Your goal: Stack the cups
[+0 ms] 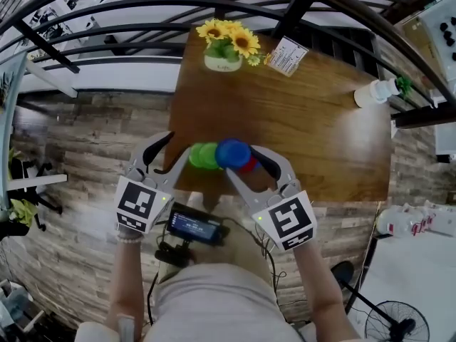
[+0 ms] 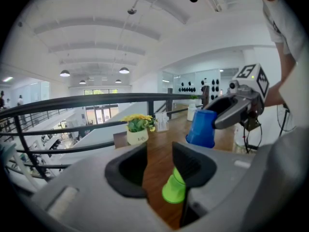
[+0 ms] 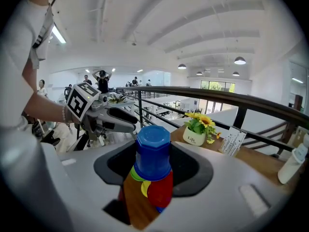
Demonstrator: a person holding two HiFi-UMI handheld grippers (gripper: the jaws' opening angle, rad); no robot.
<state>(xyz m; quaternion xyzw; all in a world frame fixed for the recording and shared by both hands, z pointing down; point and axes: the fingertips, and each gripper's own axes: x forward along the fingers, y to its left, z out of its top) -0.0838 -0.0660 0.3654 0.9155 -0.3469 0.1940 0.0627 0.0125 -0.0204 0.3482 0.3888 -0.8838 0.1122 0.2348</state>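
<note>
The right tool [image 3: 154, 166] pinches an inverted blue cup [image 1: 232, 152] over the red cup [image 3: 161, 192] by the desk's [image 1: 313, 134] near edge, likely to cap it. The left tool [image 2: 159, 166] hangs spread, empty.

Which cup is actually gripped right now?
The blue cup, upside down between the right gripper's jaws. The green cup and red cup are lower down, in neither gripper.

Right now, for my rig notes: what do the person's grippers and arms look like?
Both are pale grey plastic: the left gripper and right gripper each have two long jaws with black pads and a white cube bearing black square markers. A beaded bracelet circles the left wrist; the sleeve is white.
</note>
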